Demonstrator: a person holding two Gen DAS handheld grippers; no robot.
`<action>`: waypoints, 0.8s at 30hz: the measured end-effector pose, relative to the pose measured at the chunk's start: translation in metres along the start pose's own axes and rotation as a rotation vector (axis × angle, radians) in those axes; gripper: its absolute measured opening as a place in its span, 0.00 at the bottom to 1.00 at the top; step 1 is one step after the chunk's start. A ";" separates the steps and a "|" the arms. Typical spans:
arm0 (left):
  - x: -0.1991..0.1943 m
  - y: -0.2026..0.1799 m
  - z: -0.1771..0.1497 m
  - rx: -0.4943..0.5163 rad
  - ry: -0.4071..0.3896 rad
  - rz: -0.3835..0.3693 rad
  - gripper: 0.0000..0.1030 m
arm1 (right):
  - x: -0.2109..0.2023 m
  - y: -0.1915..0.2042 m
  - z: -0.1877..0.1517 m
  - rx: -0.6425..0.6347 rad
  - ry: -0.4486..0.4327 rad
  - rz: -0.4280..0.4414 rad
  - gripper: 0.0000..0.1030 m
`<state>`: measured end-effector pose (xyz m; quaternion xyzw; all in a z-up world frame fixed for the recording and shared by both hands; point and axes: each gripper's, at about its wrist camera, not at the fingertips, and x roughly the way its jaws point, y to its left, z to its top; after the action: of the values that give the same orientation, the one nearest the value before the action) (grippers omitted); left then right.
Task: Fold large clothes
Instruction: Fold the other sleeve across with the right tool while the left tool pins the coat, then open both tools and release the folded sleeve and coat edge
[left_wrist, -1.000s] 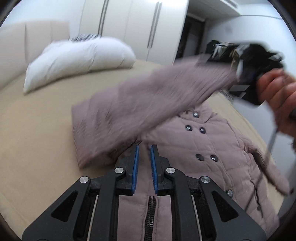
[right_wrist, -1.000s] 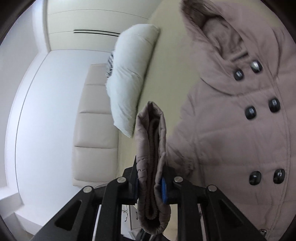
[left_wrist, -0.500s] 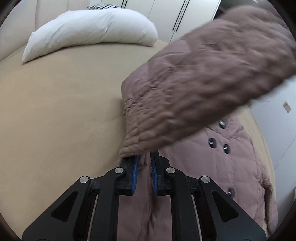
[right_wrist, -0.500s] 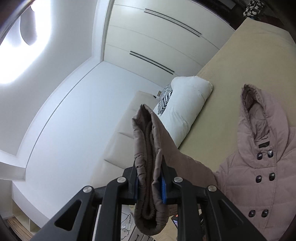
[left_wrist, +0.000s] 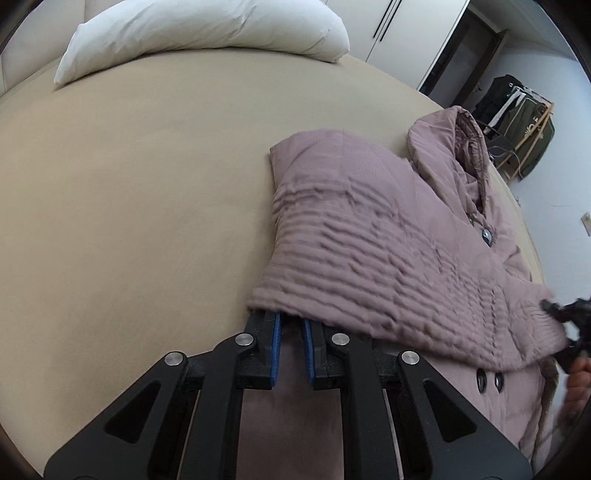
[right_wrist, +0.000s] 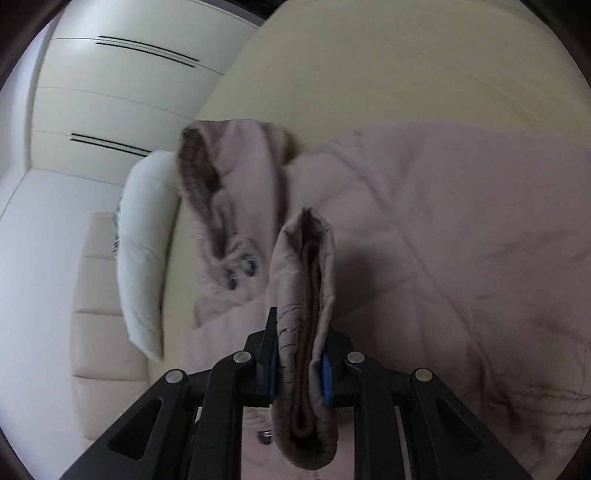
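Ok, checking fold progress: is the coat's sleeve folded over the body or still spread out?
Folded over: the sleeve lies across the coat front, its cuff clamped in the right gripper.

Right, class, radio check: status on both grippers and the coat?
Left gripper shut, tips under the folded sleeve. Right gripper shut on sleeve cuff, over the coat. Nothing in the way.

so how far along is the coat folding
Done: one sleeve of the mauve quilted hooded coat lies across its buttoned front. In hand: right gripper clamps that sleeve's cuff; left gripper is shut near the fold. Left: other sleeve, hood, body.
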<state>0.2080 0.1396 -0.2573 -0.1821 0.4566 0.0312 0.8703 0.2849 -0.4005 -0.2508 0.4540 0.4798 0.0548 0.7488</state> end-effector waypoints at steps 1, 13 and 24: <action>-0.012 -0.004 -0.007 0.016 0.013 -0.001 0.11 | 0.002 -0.007 -0.001 0.017 0.002 0.014 0.20; -0.036 -0.051 0.046 0.255 -0.103 0.059 0.11 | -0.009 0.019 -0.001 -0.153 -0.005 -0.074 0.22; 0.031 -0.031 0.052 0.309 0.017 0.130 0.11 | 0.000 0.014 0.002 -0.198 -0.021 -0.068 0.32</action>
<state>0.2740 0.1249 -0.2465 -0.0167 0.4742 0.0152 0.8801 0.2915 -0.3937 -0.2397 0.3620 0.4793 0.0719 0.7963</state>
